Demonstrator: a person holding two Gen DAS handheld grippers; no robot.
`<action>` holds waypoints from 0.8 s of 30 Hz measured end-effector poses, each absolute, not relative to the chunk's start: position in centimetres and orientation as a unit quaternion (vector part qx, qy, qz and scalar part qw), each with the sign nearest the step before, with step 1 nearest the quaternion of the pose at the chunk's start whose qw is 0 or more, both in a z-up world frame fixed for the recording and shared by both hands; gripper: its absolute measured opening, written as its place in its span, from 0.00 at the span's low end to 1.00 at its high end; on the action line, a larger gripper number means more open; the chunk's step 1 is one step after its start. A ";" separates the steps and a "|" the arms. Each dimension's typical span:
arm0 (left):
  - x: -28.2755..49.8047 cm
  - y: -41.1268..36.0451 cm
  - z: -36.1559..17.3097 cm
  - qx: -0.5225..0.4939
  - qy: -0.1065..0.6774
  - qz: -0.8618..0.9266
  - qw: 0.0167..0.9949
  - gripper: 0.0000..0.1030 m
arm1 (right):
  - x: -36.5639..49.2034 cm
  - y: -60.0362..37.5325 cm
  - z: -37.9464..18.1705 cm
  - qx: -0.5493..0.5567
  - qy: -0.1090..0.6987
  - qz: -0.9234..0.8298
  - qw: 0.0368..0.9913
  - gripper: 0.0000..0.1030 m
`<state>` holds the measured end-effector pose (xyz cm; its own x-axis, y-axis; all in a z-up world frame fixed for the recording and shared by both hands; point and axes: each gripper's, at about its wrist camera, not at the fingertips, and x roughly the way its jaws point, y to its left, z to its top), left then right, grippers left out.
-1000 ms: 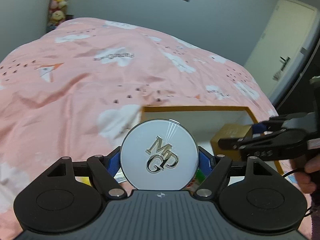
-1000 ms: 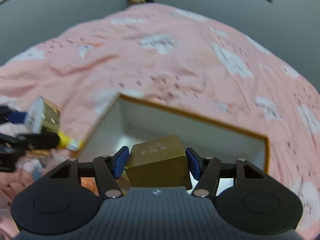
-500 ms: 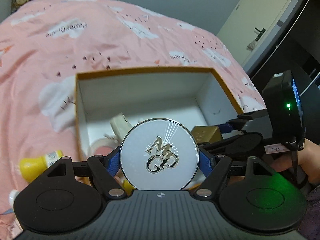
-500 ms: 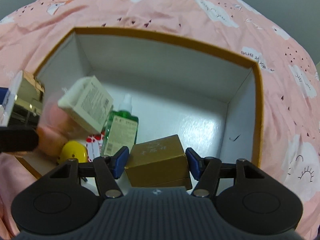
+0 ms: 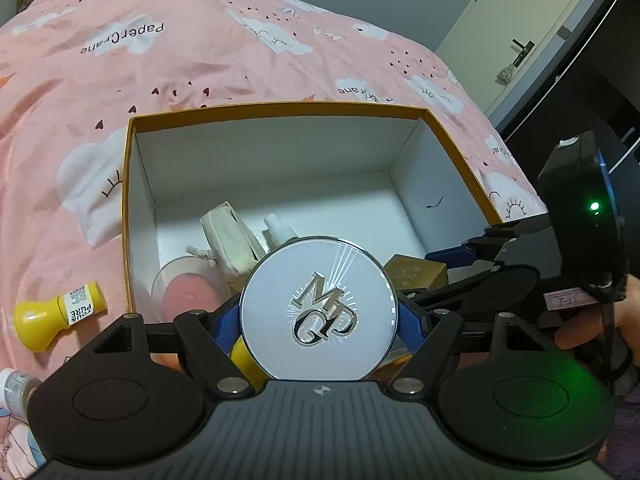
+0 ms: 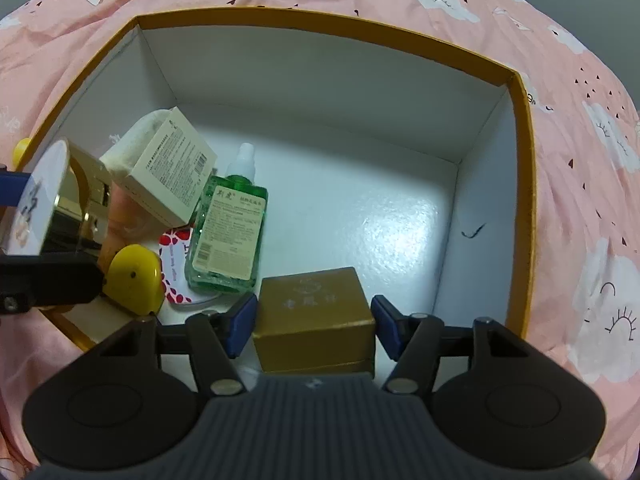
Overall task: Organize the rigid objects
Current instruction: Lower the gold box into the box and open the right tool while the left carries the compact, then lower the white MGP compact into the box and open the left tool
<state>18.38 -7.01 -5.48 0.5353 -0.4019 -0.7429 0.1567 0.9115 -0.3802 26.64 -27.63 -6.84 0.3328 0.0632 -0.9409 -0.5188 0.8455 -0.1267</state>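
Gripping a round white compact (image 5: 319, 309) by its edges, the left tongs (image 5: 319, 326) hold it over the near left corner of the open orange-rimmed box (image 5: 276, 109) on the pink bed (image 5: 120, 72). The right tongs (image 6: 314, 320) reach down inside the box with a gold carton (image 6: 314, 312) between their blue pads; the left pad touches it, while a slight gap shows at the right pad. A green bottle (image 6: 230, 236), a beige packet (image 6: 174, 176) and a yellow cap (image 6: 134, 278) lie at the box's left side. Another yellow bottle (image 5: 56, 314) lies on the bed outside.
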 end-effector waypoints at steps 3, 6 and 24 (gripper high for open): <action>18.6 -7.1 -5.5 -0.136 0.454 -0.161 0.866 0.85 | 26.4 -27.7 -6.3 -0.212 0.541 0.184 0.793 0.63; 18.7 -7.2 -5.5 -0.137 0.453 -0.160 0.866 0.85 | 25.8 -27.4 -5.4 -0.233 0.521 0.188 0.800 0.65; 20.5 -7.8 -8.2 -0.164 0.509 -0.159 0.830 0.85 | 24.8 -26.9 -4.6 -0.294 0.466 0.189 0.813 0.66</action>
